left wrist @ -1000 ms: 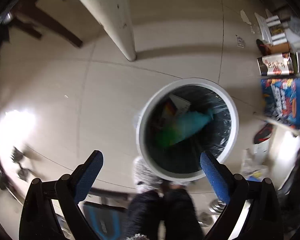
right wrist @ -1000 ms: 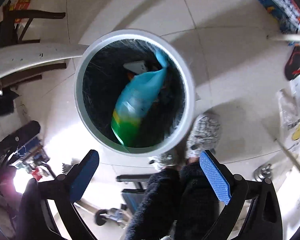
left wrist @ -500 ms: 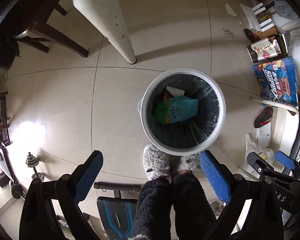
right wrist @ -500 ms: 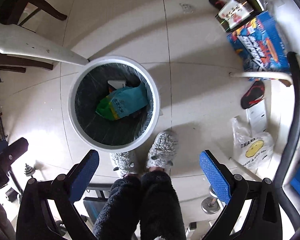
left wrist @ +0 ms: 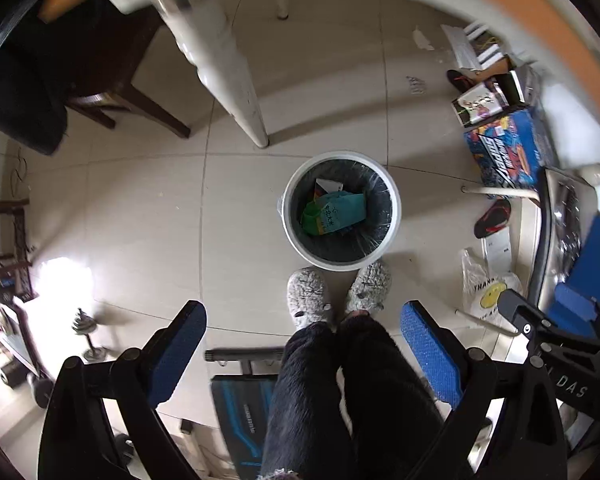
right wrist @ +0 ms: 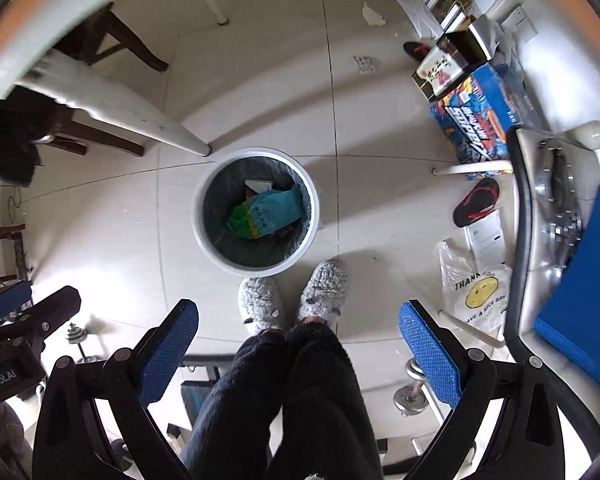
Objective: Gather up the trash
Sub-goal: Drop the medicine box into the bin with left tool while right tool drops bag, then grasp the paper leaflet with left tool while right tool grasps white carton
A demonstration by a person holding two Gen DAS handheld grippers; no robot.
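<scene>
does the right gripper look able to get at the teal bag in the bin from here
Probably yes. The right gripper is open and empty, the bin has no lid, and the teal bag lies on top of the other trash. It hangs well above the bin, so a long reach down is needed.

The bin (left wrist: 396,216) has a white rim and wall, lined with a dark grey bag. Inside the bin lies a teal and green packet (left wrist: 334,214) with a yellow patch and dark lettering, and above it a white card (left wrist: 329,185). Just below the bin, the person's slippers (left wrist: 306,300) are fuzzy grey-white, and the trousers (left wrist: 340,396) dark navy. Right of the bin stand a blue box (left wrist: 508,152) with red, orange and white print, a black and red sandal (left wrist: 492,218), and a white bag (left wrist: 488,292) with a yellow smiley. The floor (left wrist: 140,208) is cream tile. Each claw, left (left wrist: 303,356) and right (right wrist: 298,354), is black with blue textured pads (right wrist: 430,354).
</scene>
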